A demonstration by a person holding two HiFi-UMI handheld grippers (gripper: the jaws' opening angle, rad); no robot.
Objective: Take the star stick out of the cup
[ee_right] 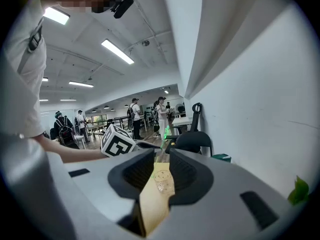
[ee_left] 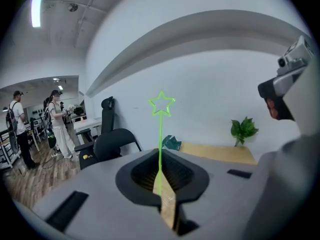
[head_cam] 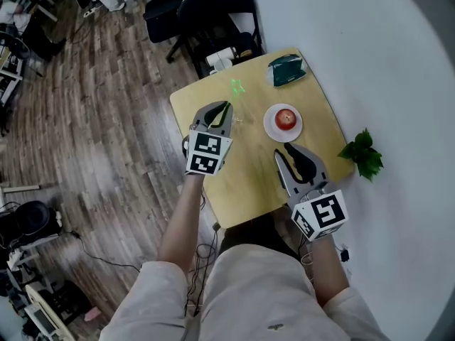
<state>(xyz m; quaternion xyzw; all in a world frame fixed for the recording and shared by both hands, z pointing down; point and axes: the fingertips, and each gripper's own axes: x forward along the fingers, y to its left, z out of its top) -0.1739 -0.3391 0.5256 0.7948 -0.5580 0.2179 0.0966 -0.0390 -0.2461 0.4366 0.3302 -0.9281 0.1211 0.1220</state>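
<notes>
My left gripper is shut on the thin green star stick, which rises straight up from between its jaws. The outlined star tops the stick, and in the head view the star shows over the far part of the wooden table. A small clear cup stands on the table just ahead of my right gripper; no stick shows in it. The right gripper is open, jaws apart with nothing between them, near the plate.
A red apple lies on a white plate mid-table. A dark green pouch sits at the far right corner. A leafy plant stands off the table's right edge, black chairs behind. People stand far off.
</notes>
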